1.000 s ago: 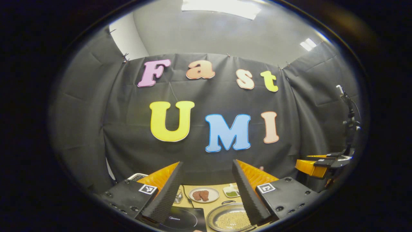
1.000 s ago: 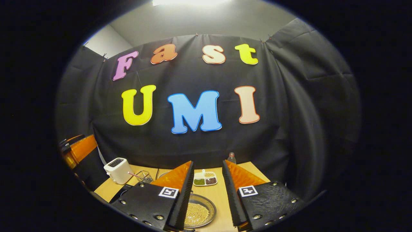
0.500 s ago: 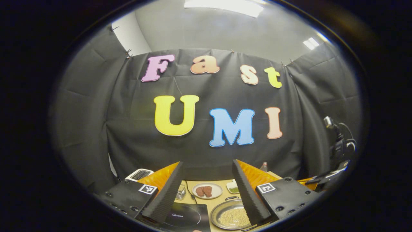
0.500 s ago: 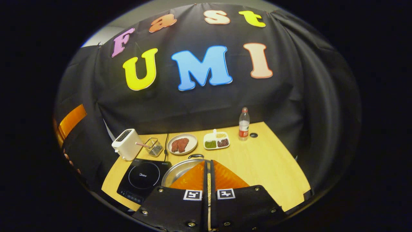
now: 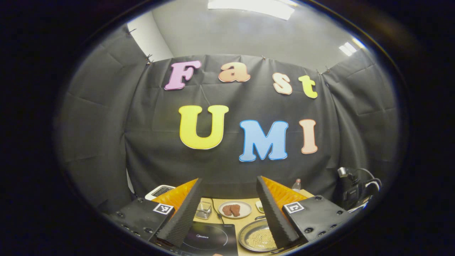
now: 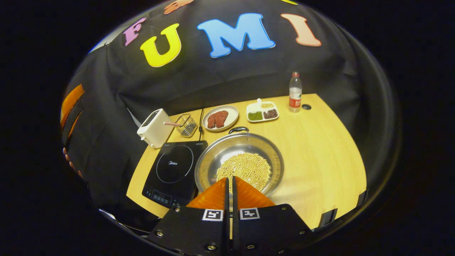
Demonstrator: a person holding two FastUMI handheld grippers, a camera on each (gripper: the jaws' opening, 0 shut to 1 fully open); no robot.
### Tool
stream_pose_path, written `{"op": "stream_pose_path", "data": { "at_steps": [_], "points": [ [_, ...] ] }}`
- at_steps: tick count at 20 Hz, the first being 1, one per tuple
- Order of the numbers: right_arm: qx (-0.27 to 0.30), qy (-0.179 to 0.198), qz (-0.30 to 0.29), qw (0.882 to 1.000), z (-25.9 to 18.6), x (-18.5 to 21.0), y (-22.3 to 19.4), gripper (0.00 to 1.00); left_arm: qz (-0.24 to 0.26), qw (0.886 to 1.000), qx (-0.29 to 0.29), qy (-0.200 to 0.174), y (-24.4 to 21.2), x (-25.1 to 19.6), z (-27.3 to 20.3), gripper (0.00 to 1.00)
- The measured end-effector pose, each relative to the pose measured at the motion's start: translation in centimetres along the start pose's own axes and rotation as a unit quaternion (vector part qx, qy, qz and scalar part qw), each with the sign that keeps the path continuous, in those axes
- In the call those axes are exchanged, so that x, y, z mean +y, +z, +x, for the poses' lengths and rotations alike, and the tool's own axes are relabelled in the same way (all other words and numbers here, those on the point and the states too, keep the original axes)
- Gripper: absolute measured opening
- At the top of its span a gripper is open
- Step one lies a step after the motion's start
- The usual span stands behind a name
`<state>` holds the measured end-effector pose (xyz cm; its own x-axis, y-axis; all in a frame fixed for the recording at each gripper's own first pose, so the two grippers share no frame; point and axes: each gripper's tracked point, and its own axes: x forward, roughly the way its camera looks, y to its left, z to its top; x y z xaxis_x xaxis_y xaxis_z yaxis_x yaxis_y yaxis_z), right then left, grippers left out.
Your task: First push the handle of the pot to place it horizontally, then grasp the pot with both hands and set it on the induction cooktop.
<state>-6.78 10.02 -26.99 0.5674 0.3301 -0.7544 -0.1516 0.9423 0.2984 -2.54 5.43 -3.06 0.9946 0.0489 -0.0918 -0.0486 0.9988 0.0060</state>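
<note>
A wide steel pot (image 6: pixel 212 156) with pale beans in it sits on the wooden table just right of the black induction cooktop (image 6: pixel 174 166). One dark loop handle (image 6: pixel 238 129) shows on the pot's far rim. My right gripper (image 6: pixel 229 178) is shut, its tips over the pot's near rim, and whatever lies beneath them is hidden. In the left gripper view, my left gripper (image 5: pixel 228 179) is open and held high and level, with the cooktop (image 5: pixel 209 240) and the pot (image 5: pixel 249 233) low between its fingers. The left gripper (image 6: pixel 72 106) also shows at the far left of the right gripper view.
Behind the cooktop stand a white toaster (image 6: pixel 153 127) and a small wire basket (image 6: pixel 187 125). A plate of meat (image 6: pixel 219 118), a divided dish (image 6: pixel 262 111), a bottle (image 6: pixel 294 92) and its cap (image 6: pixel 306 106) line the back. Bare table (image 6: pixel 320 153) lies right of the pot.
My right gripper has shut and tipped down and forward toward the pot, which now looks larger. In the left gripper view, the other gripper has sunk lower at the right.
</note>
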Motion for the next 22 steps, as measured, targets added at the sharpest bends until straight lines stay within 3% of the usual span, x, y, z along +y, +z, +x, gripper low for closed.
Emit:
{"op": "stream_pose_path", "data": {
  "at_steps": [10, 22],
  "points": [
    [0.119, 0.051, -0.013, 0.991, 3.5, 3.3, -7.8, 0.03, -0.011, 0.999, 0.021, 0.024, -1.7, 2.6, -1.4, 0.95],
    [0.198, 0.052, 0.003, 0.979, 7.8, 3.9, -12.3, 0.03, 0.003, 0.998, 0.028, 0.060, -1.9, 5.6, -3.3, 0.95]
  ]
}}
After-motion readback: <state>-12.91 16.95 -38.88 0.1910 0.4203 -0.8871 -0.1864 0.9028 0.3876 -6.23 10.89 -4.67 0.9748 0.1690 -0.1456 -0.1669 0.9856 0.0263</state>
